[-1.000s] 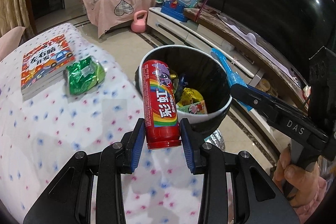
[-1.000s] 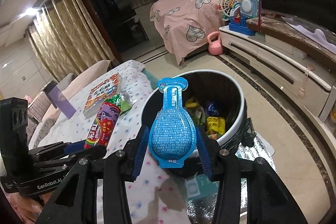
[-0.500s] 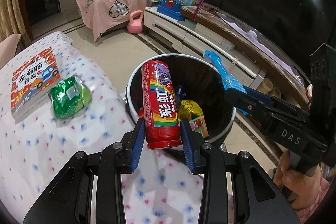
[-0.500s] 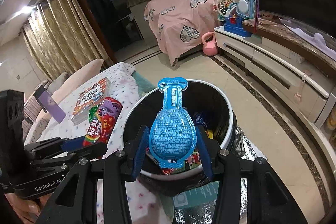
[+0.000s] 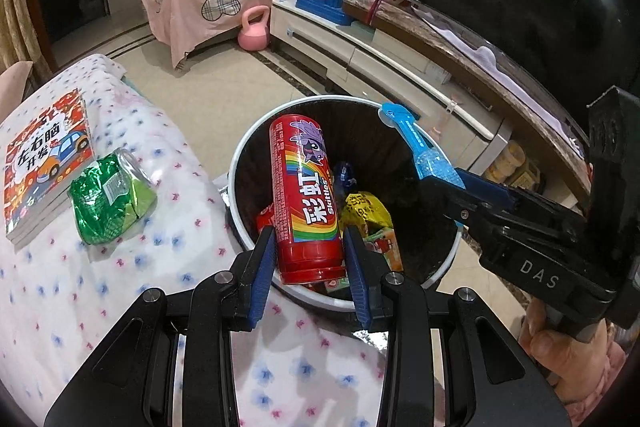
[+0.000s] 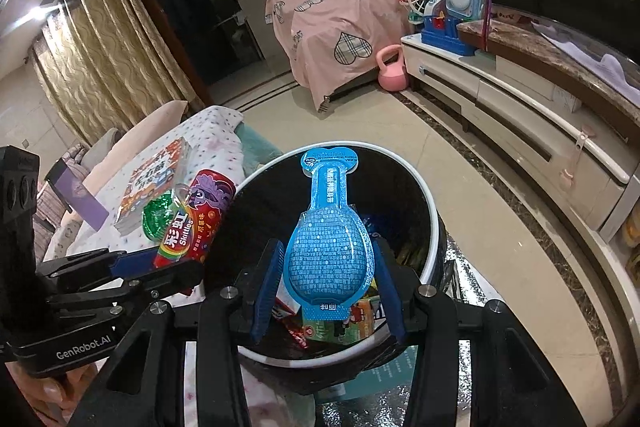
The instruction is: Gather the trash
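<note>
Over the trash bin (image 5: 240, 163), the left gripper (image 5: 310, 259) jaws pinch a red Skittles tube (image 5: 306, 195) by its base; the right gripper (image 6: 326, 283) jaws pinch a blue blister pack (image 6: 328, 251). Risk: the tube's far end lies near the rim, so release may tip it out. A green wrapper (image 5: 110, 199) remains on the tabletop (image 5: 60, 307).

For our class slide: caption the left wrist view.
Left gripper holds a red Skittles can over the trash bin.
</note>
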The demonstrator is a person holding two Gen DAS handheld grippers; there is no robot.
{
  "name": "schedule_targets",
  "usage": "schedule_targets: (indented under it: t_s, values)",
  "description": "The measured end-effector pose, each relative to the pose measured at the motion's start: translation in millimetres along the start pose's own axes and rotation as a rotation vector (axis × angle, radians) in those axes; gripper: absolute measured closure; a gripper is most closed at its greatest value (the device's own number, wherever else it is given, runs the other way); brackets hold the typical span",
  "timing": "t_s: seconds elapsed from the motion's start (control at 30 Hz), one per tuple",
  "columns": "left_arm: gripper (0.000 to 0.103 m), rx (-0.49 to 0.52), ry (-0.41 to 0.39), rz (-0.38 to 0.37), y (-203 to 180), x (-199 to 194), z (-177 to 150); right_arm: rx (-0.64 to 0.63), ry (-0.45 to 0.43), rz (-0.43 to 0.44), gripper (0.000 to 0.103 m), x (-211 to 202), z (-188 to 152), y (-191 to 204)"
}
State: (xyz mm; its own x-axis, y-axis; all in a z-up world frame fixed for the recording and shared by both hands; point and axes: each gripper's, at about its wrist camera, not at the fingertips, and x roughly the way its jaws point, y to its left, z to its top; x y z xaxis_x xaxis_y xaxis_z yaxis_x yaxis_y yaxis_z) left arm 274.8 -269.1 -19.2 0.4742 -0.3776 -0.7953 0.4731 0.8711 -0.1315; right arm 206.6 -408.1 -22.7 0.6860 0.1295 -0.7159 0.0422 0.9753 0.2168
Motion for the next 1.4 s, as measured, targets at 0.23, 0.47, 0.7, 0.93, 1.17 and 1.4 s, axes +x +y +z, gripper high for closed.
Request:
schedule_targets:
  t_s: [0.23,0.47,0.7,0.93,1.17,1.4]
  values:
    - [0.063,-0.015,0.034,-0.002,1.8,8.3,3.8,0.017,0.016,0.01,0.055,8.0,4.8,-4.9]
    - [0.042,-0.044,-0.007,0.006,9.4,-10.4,0.5,0.053,0.005,0.025,0.049,3.8,5.8,-9.6]
    - [0.042,-0.112,-0.037,-0.003,29.7,-34.9,-22.0,0.065,-0.058,0.044,0.033,-24.2,-0.8,-2.0]
    - [0.039,-0.185,-0.094,-0.001,46.2,-74.1,-65.4,0.097,-0.121,0.083,0.009,-56.9,-23.8,16.7]
    - [0.026,-0.238,-0.188,0.035,58.1,-117.4,-117.4,0.086,-0.158,0.1,0.002,-85.6,-62.4,46.0]
    - [0.015,-0.249,-0.31,0.075,68.9,-167.2,-156.5,0.062,-0.168,0.136,0.001,-111.9,-89.0,74.4]
